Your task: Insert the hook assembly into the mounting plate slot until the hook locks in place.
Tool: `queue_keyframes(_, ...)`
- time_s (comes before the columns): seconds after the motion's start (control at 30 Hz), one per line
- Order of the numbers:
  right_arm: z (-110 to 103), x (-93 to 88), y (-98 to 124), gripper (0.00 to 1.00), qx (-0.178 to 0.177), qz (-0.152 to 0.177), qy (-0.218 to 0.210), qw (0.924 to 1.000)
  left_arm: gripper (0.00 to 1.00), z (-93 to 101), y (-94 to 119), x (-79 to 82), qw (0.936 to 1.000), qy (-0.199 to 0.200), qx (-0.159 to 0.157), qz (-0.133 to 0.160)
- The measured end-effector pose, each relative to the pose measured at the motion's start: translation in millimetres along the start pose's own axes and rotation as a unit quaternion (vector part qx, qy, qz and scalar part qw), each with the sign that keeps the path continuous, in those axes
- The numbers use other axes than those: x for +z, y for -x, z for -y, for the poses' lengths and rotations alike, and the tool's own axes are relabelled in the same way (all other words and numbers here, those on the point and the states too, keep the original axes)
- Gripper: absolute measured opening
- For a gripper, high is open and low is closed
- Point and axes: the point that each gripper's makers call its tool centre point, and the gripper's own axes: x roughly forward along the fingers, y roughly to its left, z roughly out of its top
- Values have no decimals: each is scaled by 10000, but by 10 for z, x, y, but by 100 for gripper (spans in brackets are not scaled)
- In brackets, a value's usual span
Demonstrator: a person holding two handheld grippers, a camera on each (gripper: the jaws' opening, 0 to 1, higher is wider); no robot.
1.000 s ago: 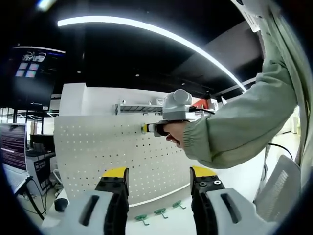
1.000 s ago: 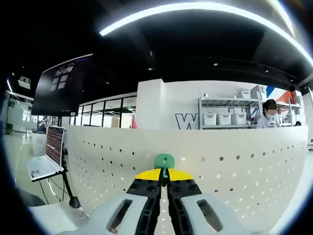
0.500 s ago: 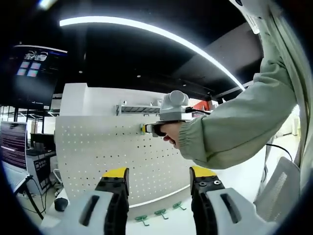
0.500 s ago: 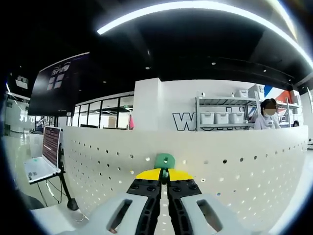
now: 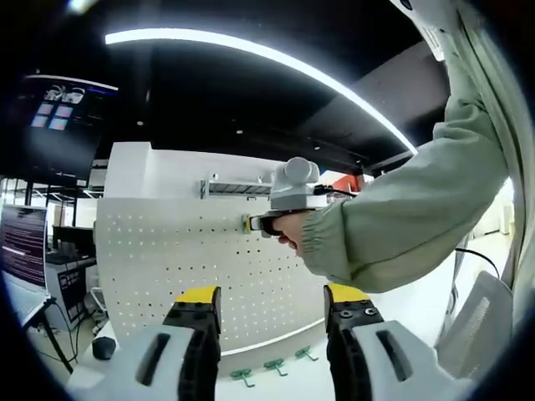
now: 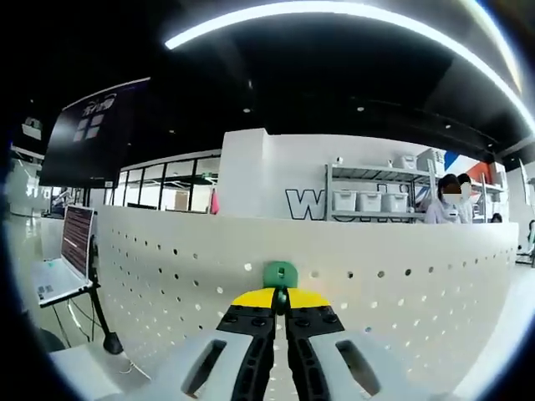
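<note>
My right claw (image 6: 281, 302), clamped on a green hook (image 6: 280, 274), presses it against the white pegboard (image 6: 401, 292) to seat it. My left claw (image 5: 273, 305) waits with jaws apart above spare green hooks (image 5: 273, 364) on the table (image 5: 288, 380).

Things in the room behind

A laptop (image 6: 60, 269) sits on a stand far to the tool's left; a shelf with white boxes (image 6: 374, 200) stands ahead, to its right

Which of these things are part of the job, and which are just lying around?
Part of the job:
- green hook, pinched in the right gripper
- white pegboard it goes into
- left gripper, open and holding nothing

Just lying about:
- spare green hooks on the table below the pegboard
- laptop
- shelves with bins
</note>
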Motion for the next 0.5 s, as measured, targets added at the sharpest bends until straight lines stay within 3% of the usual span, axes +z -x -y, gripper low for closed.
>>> queue_keyframes(0.5,24,-26,-20,1,-533,-99,-371,9978,51,-48,33,40,9999,75,79,97)
